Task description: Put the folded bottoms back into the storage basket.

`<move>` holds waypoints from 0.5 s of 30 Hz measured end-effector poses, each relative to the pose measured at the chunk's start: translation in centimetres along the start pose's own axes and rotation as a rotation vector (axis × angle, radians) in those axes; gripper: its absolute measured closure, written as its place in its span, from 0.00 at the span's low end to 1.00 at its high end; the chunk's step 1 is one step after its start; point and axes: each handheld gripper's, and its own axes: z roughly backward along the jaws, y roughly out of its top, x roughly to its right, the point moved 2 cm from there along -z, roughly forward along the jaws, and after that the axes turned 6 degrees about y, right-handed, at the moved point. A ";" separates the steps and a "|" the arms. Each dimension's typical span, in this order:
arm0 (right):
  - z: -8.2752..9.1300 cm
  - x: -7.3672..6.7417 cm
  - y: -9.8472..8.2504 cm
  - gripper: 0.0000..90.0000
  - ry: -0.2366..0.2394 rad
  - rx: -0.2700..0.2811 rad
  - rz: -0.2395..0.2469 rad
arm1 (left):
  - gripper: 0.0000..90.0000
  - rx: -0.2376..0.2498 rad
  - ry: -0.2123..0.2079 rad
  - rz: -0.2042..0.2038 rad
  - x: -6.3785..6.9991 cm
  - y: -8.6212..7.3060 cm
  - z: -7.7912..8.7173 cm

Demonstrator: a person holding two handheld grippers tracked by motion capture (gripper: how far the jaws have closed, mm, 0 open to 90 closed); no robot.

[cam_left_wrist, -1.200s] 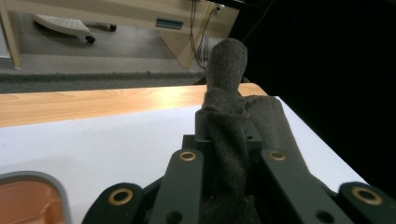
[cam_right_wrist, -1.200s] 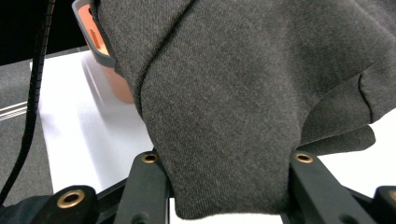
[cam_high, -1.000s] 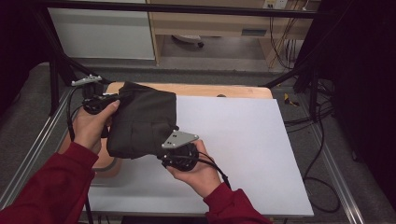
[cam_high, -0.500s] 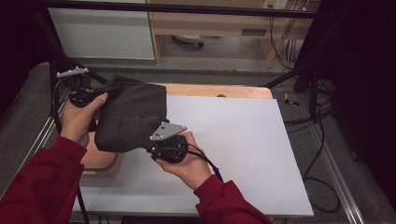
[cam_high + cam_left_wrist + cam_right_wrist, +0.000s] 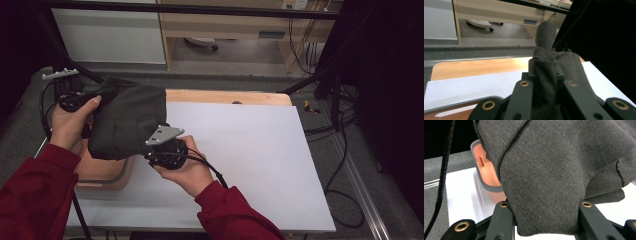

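Note:
A folded dark grey cloth point(image 5: 127, 122) hangs in the air between both grippers, over the left part of the table. My left gripper point(image 5: 89, 98) is shut on the cloth's upper left edge; in the left gripper view a bunched ridge of cloth point(image 5: 546, 50) is pinched between its jaws point(image 5: 546, 82). My right gripper point(image 5: 152, 150) holds the lower right edge, and a thick fold of cloth point(image 5: 549, 157) fills the gap between its jaws point(image 5: 546, 207). Under the cloth sits an orange tub point(image 5: 107, 172) with a grey rim point(image 5: 486, 175).
A white sheet point(image 5: 250, 150) covers most of the wooden table point(image 5: 225, 96). Black frame posts point(image 5: 310, 80) and cables point(image 5: 340, 125) stand at the right. A wooden cabinet point(image 5: 225, 25) is behind the table, and a grey floor strip point(image 5: 474, 48) runs beyond the table's far edge.
Both hands have carried the cloth to the left and slightly up, so it now hangs more over the table's left edge. Both grips look unchanged.

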 end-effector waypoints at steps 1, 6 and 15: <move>-0.1 0.0 0.1 0.72 0.002 0.004 0.000 | 0.92 0.003 0.002 0.002 -0.2 0.1 0.2; -0.7 -0.2 0.7 0.72 0.004 0.005 0.006 | 0.92 0.004 0.017 0.000 -0.7 0.4 0.5; -2.2 -0.2 1.2 0.72 0.016 0.011 -0.035 | 0.93 -0.002 0.043 -0.001 -2.2 0.4 0.4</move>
